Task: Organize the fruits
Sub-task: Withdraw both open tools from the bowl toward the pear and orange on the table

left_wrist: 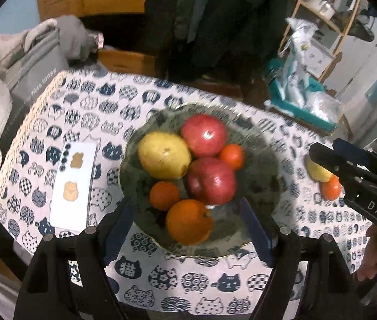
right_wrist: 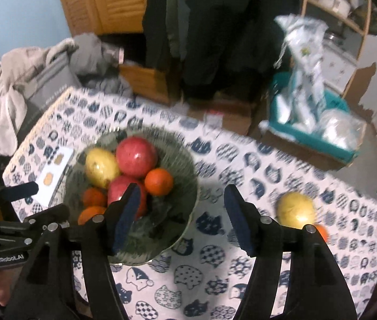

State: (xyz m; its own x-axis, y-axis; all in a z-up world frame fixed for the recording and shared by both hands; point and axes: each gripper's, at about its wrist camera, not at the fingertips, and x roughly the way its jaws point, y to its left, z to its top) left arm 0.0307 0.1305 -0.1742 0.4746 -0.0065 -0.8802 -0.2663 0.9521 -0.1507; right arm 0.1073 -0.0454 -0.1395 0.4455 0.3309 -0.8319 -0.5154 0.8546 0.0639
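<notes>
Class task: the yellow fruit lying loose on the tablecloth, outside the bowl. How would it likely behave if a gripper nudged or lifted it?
The yellow fruit looks rounded, so a nudge would probably roll it across the tablecloth. Its glossy skin may slip between narrow fingers. It seems firm enough to hold its shape.

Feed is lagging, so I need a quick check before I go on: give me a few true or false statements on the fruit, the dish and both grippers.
1. Six fruits lie in the glass dish. True.
2. The right gripper holds an orange. False: its jaws are open and empty.
3. A yellow fruit still lies on the tablecloth outside the dish. True.
4. The left gripper is clamped on the large orange. False: its jaws stand open above the dish.
5. The white card lies inside the dish. False: beside it.
</notes>
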